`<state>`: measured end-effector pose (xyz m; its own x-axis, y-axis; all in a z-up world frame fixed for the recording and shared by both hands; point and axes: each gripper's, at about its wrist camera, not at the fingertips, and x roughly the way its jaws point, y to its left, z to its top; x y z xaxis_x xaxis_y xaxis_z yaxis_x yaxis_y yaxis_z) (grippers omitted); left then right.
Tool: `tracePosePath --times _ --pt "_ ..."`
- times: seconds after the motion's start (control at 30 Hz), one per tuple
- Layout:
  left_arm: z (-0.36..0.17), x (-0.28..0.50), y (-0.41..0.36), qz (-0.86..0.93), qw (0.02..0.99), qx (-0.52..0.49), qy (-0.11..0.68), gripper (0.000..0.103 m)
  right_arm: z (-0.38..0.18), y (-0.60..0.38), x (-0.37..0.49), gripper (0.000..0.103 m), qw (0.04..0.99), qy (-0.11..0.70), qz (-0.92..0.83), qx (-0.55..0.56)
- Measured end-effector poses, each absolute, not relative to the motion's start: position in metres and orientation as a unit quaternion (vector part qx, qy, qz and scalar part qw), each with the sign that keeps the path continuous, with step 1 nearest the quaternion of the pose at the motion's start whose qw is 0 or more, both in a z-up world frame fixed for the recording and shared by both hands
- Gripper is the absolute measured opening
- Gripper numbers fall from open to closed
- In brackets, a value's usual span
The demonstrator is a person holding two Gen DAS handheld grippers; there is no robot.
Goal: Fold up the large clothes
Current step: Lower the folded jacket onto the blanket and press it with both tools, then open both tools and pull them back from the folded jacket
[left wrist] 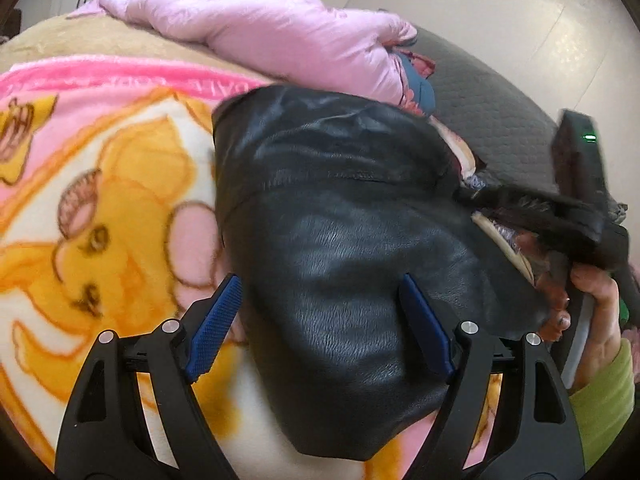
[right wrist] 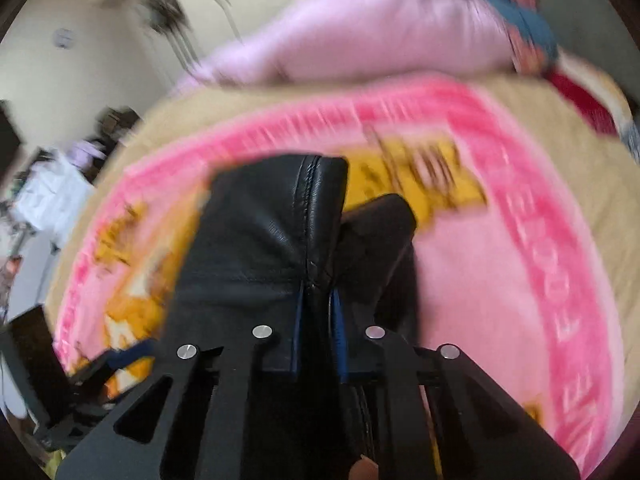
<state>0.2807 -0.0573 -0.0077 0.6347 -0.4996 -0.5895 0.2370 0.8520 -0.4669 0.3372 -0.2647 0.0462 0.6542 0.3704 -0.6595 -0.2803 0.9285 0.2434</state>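
Bed [left wrist: 488,92] under pink cartoon blanket [left wrist: 120,184], black leather garment [left wrist: 332,216] on blanket, lilac quilted jacket [left wrist: 260,28] behind

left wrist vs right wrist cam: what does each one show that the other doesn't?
Only the left wrist view: the left gripper with jaws open over the black leather garment, a hand in a green sleeve, and a dark grey cushion.

Only the right wrist view: the right gripper shut on a stitched seam of the garment, plus blurred room clutter at left.

Both: the garment, the pink cartoon blanket and the pale pink padded coat behind it.
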Motion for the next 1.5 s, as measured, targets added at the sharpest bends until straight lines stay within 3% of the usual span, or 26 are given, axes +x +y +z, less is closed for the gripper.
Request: tracePosePath --times 0.07,0.2,0.33,0.5,0.63,0.7,0.77,0.83,1.1,1.17,1.2,1.5 --pt "-0.002 0.282 -0.055 -0.201 0.892 -0.174 0.366 0.075 0.049 -0.271 0.339 0.011 0.914 0.346 0.202 0.066" --pt "-0.015 0.294 -0.07 -0.2 0.884 -0.156 0.393 0.077 0.002 -0.295 0.355 0.011 0.902 0.382 0.178 0.095" --pt "-0.035 0.3 -0.083 -0.214 0.87 -0.16 0.414 0.079 -0.047 -0.324 0.354 0.018 0.9 0.386 0.157 0.126" --pt "-0.042 0.296 -0.092 -0.213 0.875 -0.153 0.407 0.08 -0.058 -0.331 0.346 0.032 0.909 0.38 0.128 0.113" --pt "-0.042 0.29 -0.093 -0.205 0.881 -0.152 0.398 0.08 -0.049 -0.332 0.337 0.056 0.918 0.373 0.094 0.099" --pt "-0.042 0.287 -0.09 -0.205 0.88 -0.163 0.397 0.08 -0.04 -0.337 0.327 0.059 0.92 0.367 0.088 0.107" --pt "-0.041 0.285 -0.089 -0.202 0.881 -0.165 0.395 0.08 -0.026 -0.345 0.311 0.071 0.918 0.357 0.099 0.142" --pt "-0.04 0.283 -0.091 -0.2 0.883 -0.16 0.394 0.08 -0.017 -0.348 0.299 0.076 0.914 0.354 0.116 0.164" --pt "-0.035 0.279 -0.095 -0.191 0.89 -0.137 0.39 0.08 -0.043 -0.336 0.274 0.077 0.883 0.421 0.121 0.168" --pt "-0.034 0.276 -0.098 -0.191 0.892 -0.128 0.39 0.08 -0.052 -0.339 0.275 0.058 0.874 0.431 0.131 0.18" --pt "-0.033 0.275 -0.1 -0.19 0.893 -0.122 0.39 0.08 -0.053 -0.339 0.275 0.056 0.876 0.43 0.128 0.177" --pt "-0.034 0.272 -0.113 -0.185 0.898 -0.085 0.39 0.081 -0.072 -0.341 0.275 0.07 0.883 0.436 0.105 0.141"
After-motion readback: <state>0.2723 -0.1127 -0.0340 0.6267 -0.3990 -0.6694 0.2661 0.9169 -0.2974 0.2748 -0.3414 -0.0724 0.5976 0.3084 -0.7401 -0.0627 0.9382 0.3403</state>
